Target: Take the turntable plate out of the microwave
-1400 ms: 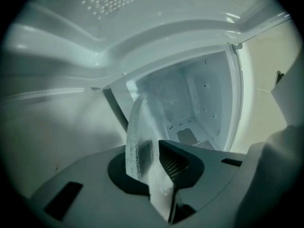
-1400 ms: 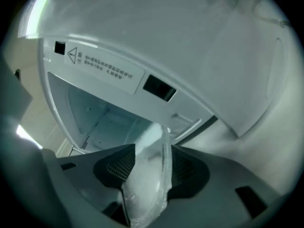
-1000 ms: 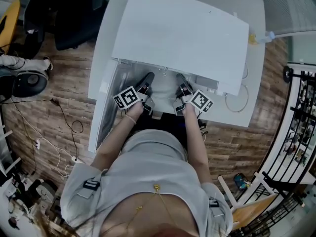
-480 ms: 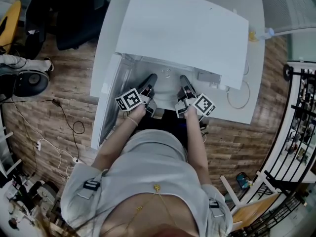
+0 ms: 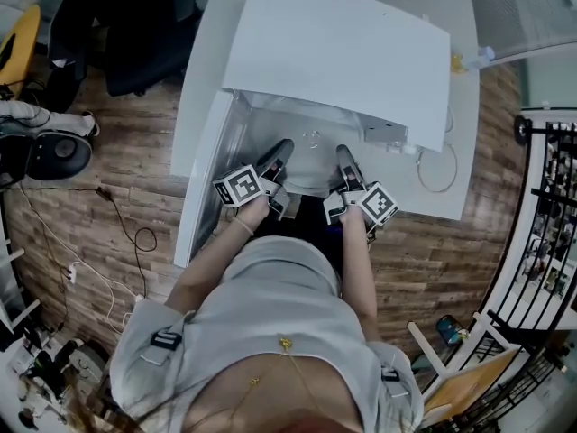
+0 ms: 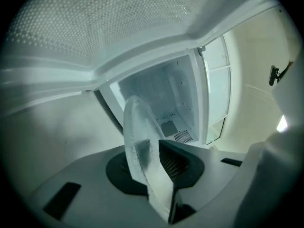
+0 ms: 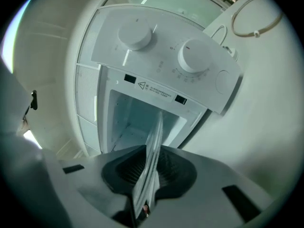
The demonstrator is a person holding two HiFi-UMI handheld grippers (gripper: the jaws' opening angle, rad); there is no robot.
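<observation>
The left tool (image 6: 151, 158) and the right tool (image 7: 149, 167) each stand narrow, pads pressed on opposite edges of the clear turntable plate (image 5: 311, 168). In the head view the plate lies at the centre of the frame, at the mouth of the white microwave (image 5: 338, 52), between the two tools. The microwave's door (image 5: 203, 188) hangs open at the centre left. The right gripper view shows two round knobs (image 7: 135, 34) above the cavity. The microwave stands on a white bench (image 5: 469, 133), where a looped cable (image 5: 439, 171) lies at the right.
</observation>
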